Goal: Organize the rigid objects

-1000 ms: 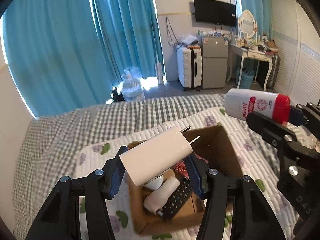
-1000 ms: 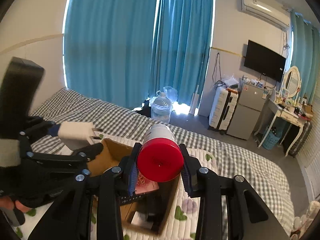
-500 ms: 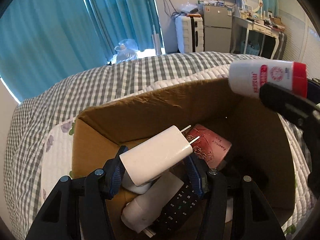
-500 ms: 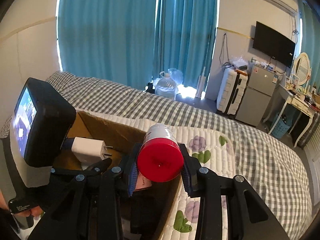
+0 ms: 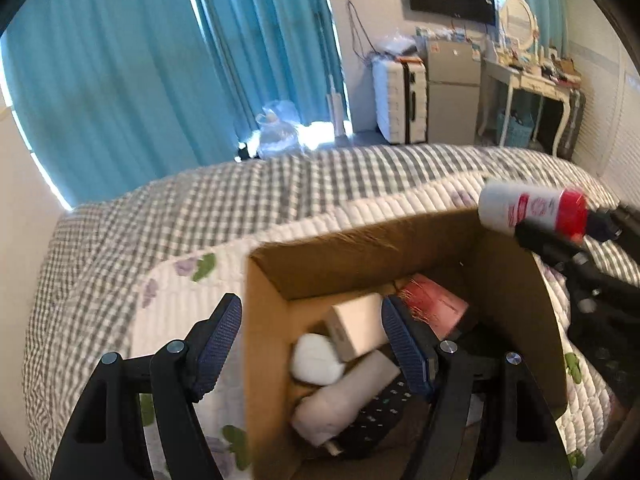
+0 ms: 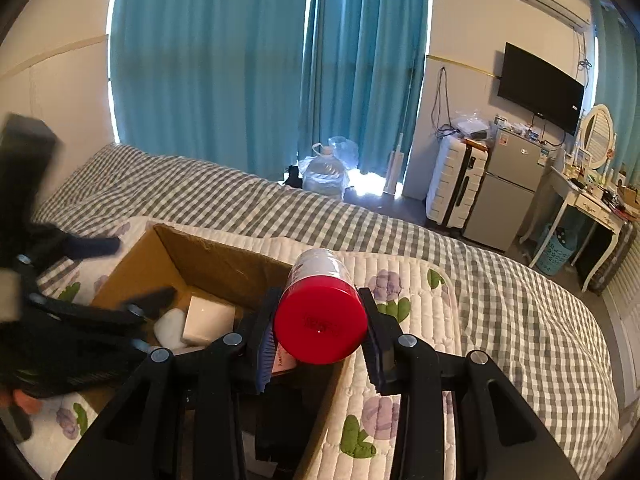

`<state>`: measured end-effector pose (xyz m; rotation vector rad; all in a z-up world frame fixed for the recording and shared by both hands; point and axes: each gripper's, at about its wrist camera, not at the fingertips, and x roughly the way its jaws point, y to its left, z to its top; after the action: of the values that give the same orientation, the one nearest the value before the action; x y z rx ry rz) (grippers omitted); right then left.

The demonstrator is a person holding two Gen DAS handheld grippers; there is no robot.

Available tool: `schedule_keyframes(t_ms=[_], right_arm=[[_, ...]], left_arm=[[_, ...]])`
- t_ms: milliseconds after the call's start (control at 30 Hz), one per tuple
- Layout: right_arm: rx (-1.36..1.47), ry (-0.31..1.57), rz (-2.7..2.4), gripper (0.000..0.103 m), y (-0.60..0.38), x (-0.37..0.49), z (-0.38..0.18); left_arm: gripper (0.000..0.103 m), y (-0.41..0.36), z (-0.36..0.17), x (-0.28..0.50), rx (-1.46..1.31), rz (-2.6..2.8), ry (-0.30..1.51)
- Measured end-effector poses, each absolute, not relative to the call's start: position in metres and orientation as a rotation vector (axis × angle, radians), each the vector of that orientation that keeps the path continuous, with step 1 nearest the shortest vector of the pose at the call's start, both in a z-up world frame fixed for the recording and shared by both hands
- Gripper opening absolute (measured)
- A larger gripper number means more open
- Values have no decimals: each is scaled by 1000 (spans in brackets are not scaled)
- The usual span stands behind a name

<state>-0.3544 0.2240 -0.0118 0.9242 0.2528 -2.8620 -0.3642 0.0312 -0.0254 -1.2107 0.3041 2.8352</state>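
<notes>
An open cardboard box (image 5: 264,320) sits on the bed; it also shows in the right wrist view (image 6: 132,264). My left gripper (image 5: 312,344) is open and empty above the box's left wall. The white charger (image 5: 356,332) lies inside the box, also visible in the right wrist view (image 6: 208,320), beside a white case (image 5: 316,364), a white tube (image 5: 348,396), a black remote (image 5: 380,412) and a red packet (image 5: 436,308). My right gripper (image 6: 320,328) is shut on a white bottle with a red cap (image 6: 320,320), held over the box's right edge; the bottle also shows in the left wrist view (image 5: 528,212).
The bed has a white flowered quilt (image 6: 420,280) over a grey checked sheet (image 5: 200,216). Blue curtains (image 5: 140,72), a white suitcase (image 6: 456,184), a small fridge (image 6: 508,192) and a dressing table (image 6: 584,208) stand beyond the bed.
My left gripper opened and let go of the white charger, which now lies in the box. The left gripper pulled back and up. The right gripper still holds the bottle.
</notes>
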Motion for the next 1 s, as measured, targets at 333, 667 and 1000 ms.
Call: schedule_keyframes(t_ms=[333,667,1000], right_arm=[[1009,240,-2861,46,212,-374,-35],[973,177,-2907,52,213,-323,10],[787,350,-2975,54,180,-216,126]], left_arm=[[75,-6,-24,-367,-1184,2866,154],[75,-8,19,-318,-1079,2889,167],[92,-20,134,-217,-707,2993,146]])
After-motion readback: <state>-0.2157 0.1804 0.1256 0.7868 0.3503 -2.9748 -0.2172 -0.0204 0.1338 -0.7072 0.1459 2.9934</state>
